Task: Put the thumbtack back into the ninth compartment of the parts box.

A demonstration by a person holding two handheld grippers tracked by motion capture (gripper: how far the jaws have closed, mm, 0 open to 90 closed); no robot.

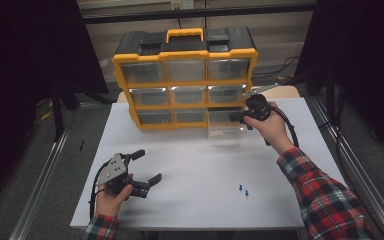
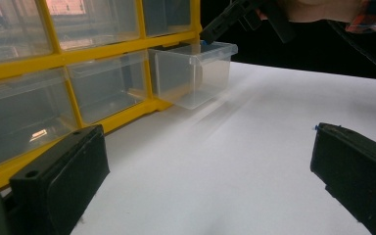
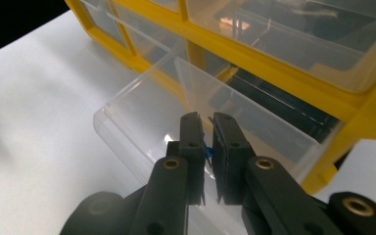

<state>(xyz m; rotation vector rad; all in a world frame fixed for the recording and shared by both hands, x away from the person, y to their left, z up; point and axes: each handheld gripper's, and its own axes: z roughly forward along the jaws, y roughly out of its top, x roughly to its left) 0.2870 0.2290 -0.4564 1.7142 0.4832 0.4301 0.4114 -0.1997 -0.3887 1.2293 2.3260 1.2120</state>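
Pushpin (image 3: 206,152), tiny, light, sharp | we pinch its blue head in our right gripper (image 3: 205,147) over open clear drawer (image 3: 142,105) | left gripper (image 1: 142,167) gapes wide, empty.

two plaid sleeves, two black hand-held claws

both forearms wear a flannel check of red, dark blue and white; the right sleeve (image 1: 325,195) shows long, the left sleeve (image 1: 101,227) as a cuff. the left claw (image 1: 147,167) is black, with a grey three-cornered plate (image 1: 112,169) on top dotted with small fasteners, and a black cable looping beside the hand; in the left gripper view its jaws are blocky, with flat matte pads and a small round hole. the right claw (image 3: 206,147) has black slotted jaw links with brass-coloured pivot bushings and small screw holes; a black cable (image 1: 291,127) trails from it.
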